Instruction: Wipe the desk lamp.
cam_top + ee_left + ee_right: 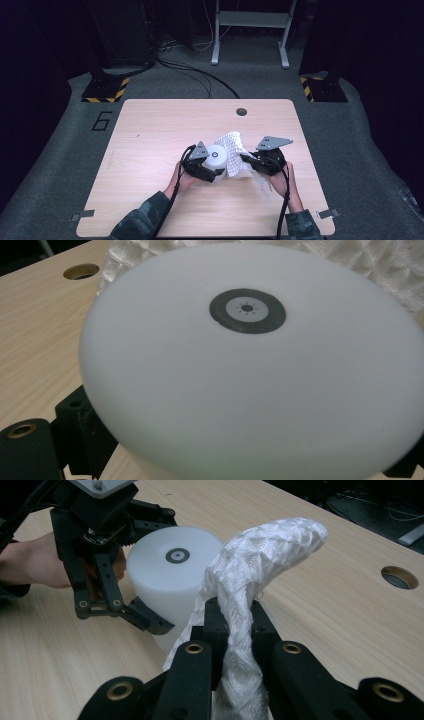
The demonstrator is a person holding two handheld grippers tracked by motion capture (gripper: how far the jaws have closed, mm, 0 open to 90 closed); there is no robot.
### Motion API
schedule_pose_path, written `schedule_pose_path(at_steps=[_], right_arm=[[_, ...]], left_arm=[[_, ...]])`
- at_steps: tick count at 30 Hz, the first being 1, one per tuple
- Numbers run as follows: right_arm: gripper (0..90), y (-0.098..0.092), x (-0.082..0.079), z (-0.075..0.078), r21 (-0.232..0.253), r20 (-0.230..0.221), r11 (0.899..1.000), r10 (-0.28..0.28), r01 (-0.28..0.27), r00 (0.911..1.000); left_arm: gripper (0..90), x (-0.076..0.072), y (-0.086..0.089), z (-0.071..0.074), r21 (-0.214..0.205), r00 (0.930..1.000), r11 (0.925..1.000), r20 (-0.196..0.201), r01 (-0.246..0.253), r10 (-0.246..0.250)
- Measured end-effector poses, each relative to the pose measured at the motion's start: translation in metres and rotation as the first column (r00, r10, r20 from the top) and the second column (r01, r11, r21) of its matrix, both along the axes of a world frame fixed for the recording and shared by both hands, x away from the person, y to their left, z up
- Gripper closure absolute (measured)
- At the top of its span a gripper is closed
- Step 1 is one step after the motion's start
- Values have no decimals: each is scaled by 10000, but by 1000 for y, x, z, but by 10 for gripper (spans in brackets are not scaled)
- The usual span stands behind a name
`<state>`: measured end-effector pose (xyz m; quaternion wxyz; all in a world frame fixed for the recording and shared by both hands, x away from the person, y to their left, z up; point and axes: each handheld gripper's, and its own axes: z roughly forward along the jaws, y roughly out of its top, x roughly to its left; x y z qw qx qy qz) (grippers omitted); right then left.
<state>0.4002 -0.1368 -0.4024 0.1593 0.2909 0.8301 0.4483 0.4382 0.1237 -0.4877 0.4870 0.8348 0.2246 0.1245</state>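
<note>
The right gripper pinches the white cloth between its jaws. The left gripper has its jaws around the white cylinder, probably to steady it for wiping. Both are near the middle of the table, far from edges, with free room around.

Numeral "6" marked on grey floor left of table.

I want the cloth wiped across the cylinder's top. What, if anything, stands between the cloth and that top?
Nothing visible does. The cloth, pinched in the right gripper, arches beside the white cylinder, whose top is bare. The left gripper holds the cylinder low on its side.
</note>
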Motion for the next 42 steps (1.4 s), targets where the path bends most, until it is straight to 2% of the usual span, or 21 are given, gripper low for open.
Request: schedule_pose_path(at_steps=[5, 6, 12, 22, 28, 42], right_arm=[[832, 8, 2, 3, 105, 1, 9996, 249, -249, 9997], [833, 10, 3, 4, 113, 8, 9994, 336, -336, 9994], [832, 20, 9, 6, 133, -14, 9973, 721, -721, 9974], [830, 38, 23, 3, -4, -404, 9948, 1018, -1019, 9940], [826, 46, 31, -1, -113, -693, 9945, 1033, -1043, 9922], [842, 60, 44, -5, -116, -883, 9968, 775, -789, 9931]], left_arm=[[86, -1, 0, 0, -72, 10000, 10000, -85, -25, 24], [86, 0, 0, 0, -22, 10000, 10000, 13, -4, 4], [86, 0, 0, 0, -37, 10000, 10000, 15, -7, 7], [86, 0, 0, -1, -57, 10000, 10000, 19, 7, -6], [86, 0, 0, -1, -66, 10000, 10000, 17, 10, -10], [86, 0, 0, -1, -71, 10000, 10000, 18, -6, 6]])
